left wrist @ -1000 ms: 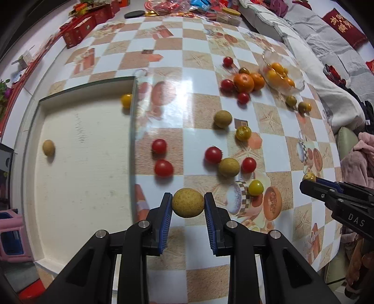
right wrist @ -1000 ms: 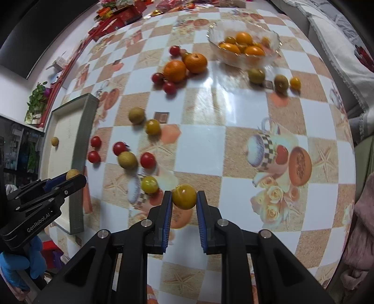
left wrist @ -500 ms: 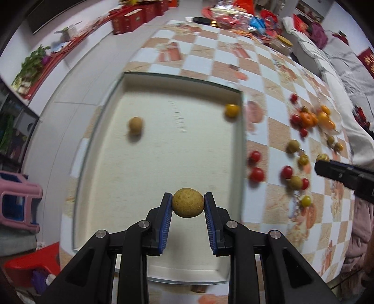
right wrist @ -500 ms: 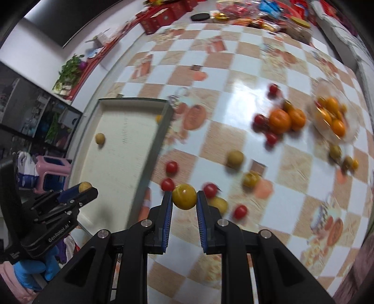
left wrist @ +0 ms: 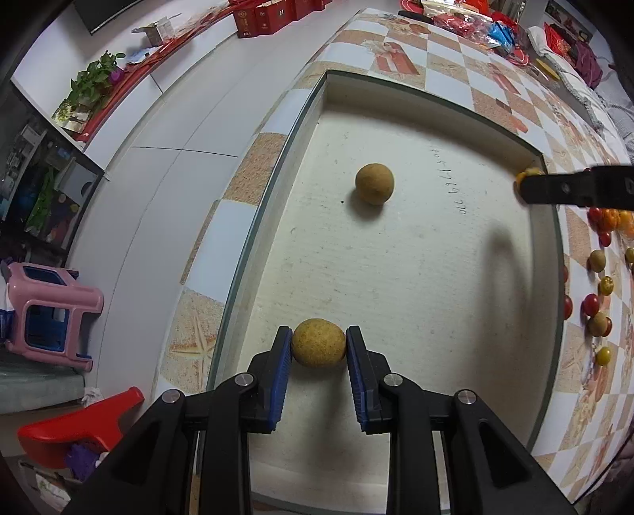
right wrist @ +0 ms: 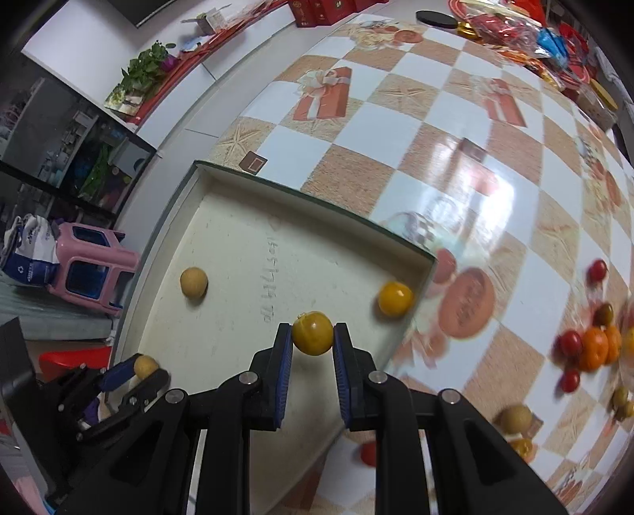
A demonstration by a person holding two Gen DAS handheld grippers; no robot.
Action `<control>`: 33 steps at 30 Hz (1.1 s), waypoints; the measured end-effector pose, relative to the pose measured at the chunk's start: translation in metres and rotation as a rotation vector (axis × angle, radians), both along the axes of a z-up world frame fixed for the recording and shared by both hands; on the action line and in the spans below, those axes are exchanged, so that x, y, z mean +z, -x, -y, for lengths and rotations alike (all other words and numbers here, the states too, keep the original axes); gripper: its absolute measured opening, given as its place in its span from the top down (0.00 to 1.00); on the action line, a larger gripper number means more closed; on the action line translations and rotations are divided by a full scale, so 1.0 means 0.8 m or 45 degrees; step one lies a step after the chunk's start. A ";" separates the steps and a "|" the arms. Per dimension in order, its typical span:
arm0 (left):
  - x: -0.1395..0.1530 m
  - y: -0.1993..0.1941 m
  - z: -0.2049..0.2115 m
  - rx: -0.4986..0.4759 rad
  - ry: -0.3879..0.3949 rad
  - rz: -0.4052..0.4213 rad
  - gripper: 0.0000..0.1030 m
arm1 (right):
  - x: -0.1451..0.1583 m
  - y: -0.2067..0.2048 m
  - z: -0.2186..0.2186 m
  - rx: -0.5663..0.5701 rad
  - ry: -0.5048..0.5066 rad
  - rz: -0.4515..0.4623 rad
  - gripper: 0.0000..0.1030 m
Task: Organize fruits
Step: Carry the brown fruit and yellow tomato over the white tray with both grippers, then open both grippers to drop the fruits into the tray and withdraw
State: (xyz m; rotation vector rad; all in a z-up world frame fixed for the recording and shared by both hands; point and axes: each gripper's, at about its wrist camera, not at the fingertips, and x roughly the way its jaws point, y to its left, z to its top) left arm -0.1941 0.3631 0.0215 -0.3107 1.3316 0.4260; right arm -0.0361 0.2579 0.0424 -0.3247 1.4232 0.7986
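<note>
Only rightward: yellow fruit (right wrist: 395, 298) in tray (right wrist: 317, 206)

Brown longan (left wrist: 318, 343) and yellow tomato (right wrist: 312, 332) each clamped above tray (right wrist: 222, 237); one longan (left wrist: 374, 184), one yellow tomato (right wrist: 395, 298) inside.

Table with checkered cloth, one tray, loose fruit.

Table (right wrist: 455, 130) covered in tan-and-white check cloth printed with gift boxes and cups. Shallow cream tray (left wrist: 436, 277) lies near its edge. Loose on cloth beside tray: red tomatoes (right wrist: 570, 342), oranges (right wrist: 594, 348), brown fruit (right wrist: 515, 418), small yellow fruit (left wrist: 603, 355). Far end: red packets (right wrist: 503, 23) and a black disc (right wrist: 438, 18), blurred.
</note>
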 end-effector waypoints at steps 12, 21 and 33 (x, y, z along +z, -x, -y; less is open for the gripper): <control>-0.008 -0.005 0.010 -0.037 -0.048 -0.012 0.71 | -0.037 0.004 -0.033 0.103 0.125 0.049 0.72; 0.003 -0.009 0.019 -0.056 -0.104 -0.009 0.28 | -0.025 0.008 -0.037 0.130 0.119 0.077 0.22; 0.016 -0.007 0.049 -0.080 -0.109 -0.078 0.28 | 0.039 0.015 0.028 -0.022 0.032 0.124 0.00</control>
